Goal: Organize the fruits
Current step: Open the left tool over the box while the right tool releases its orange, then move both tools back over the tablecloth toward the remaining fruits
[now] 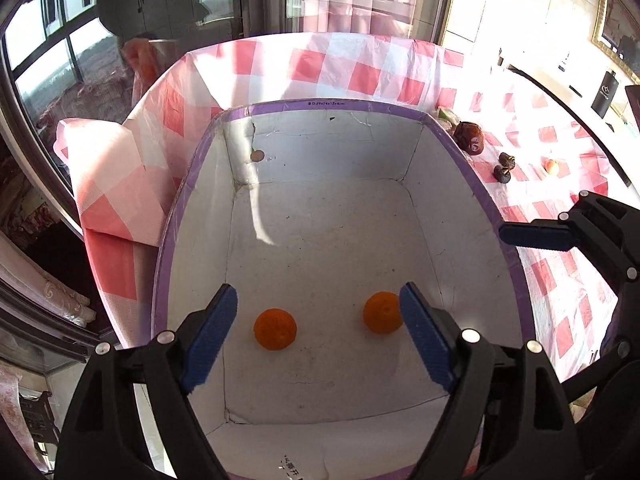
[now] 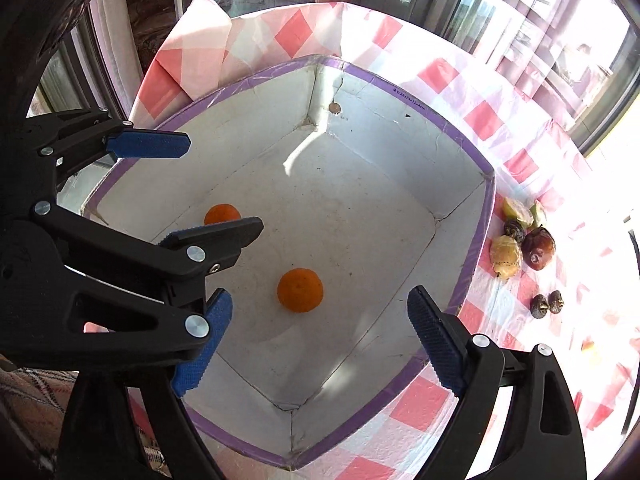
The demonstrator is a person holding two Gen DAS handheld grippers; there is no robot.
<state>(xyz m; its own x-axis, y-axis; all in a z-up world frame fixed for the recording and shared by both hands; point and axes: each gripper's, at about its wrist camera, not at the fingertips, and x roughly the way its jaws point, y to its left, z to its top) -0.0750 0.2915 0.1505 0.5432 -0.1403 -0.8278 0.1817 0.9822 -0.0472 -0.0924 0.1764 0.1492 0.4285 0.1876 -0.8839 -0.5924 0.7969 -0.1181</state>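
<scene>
over the box (image 1: 400, 152), both grippers, l (image 1: 318, 338) & r (image 2: 320, 338), tilt down, fingers wide apart, empty; 2 oranges (image 1: 275, 329) inside.

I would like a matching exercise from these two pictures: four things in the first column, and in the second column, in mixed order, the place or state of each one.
Column one:
1. two oranges
2. dark red fruit
3. left gripper
4. box

Column two:
A. open, holding nothing, above the box
B. white inside, purple rim
C. on the box floor, apart from each other
D. on the checked cloth, outside the box

Pairs: 1-C, 2-D, 3-A, 4-B
</scene>
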